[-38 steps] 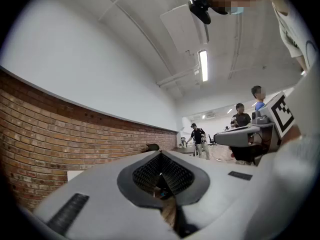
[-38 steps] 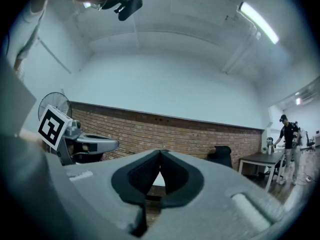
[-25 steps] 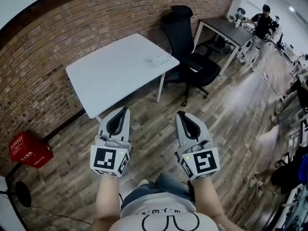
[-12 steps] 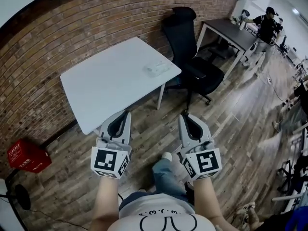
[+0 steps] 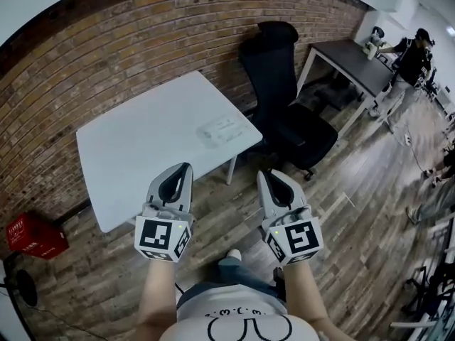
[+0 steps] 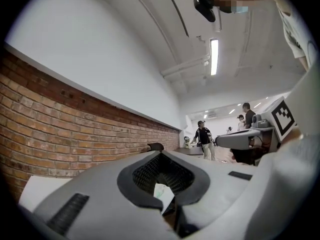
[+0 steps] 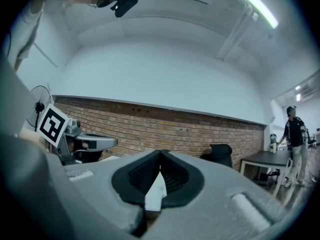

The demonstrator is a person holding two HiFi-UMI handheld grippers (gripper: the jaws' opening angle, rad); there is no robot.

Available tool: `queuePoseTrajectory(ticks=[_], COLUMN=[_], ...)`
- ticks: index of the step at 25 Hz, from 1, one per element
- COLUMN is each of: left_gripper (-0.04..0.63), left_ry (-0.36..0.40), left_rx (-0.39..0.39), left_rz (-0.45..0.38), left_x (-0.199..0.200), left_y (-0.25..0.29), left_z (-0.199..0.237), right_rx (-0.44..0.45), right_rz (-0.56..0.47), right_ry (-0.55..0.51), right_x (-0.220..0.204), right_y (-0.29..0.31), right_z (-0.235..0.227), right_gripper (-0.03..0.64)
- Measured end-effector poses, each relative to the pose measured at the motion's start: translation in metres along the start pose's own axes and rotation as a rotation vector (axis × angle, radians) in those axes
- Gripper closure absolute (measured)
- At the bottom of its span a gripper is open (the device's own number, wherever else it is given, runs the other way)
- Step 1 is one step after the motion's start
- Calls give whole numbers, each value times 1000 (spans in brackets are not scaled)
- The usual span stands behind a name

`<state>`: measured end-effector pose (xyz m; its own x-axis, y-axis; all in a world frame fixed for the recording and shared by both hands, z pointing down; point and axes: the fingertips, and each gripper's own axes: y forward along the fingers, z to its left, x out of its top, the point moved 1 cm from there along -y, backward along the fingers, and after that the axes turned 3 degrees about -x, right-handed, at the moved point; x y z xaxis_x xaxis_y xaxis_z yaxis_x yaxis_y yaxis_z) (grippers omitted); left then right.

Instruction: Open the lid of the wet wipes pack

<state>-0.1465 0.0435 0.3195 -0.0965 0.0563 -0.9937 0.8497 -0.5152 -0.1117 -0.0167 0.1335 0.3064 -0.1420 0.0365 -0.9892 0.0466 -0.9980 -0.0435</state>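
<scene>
So: approach phase, both claws pressed together, nothing held.
Head view: the wet wipes pack (image 5: 224, 130) lies flat near the right corner of the white table (image 5: 142, 148), well ahead of the left gripper (image 5: 182, 170) and the right gripper (image 5: 267, 176). Left gripper view: jaws together, empty. Right gripper view: same. Likely best: one claw pins the pack, the other spreads only at the lid tab.

Bright ceiling strip light (image 6: 214, 56), fisheye edges (dark corners)
</scene>
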Motion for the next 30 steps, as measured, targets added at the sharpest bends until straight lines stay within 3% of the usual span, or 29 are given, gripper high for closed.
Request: queuePoseTrajectory(ticks=[6,13,17,30], left_gripper=[597,597,597,597], left_ry=[-18,-22,-23,-71], left_rx=[45,118,114,183], left_rz=[14,37,72,162], left_x=[-11,-25,-44,-95], left_y=[67,110,139,242], left_z=[-4,19,33,127], right_rx=[69,79,77,221], right_rz=[22,32,45,144], right_ry=[-4,40,52,63], right_x=[-15,-35,-51,-102], right_y=[44,90,121,281], right_z=[-56,-97,-114,-144], right_gripper=[617,617,617,617])
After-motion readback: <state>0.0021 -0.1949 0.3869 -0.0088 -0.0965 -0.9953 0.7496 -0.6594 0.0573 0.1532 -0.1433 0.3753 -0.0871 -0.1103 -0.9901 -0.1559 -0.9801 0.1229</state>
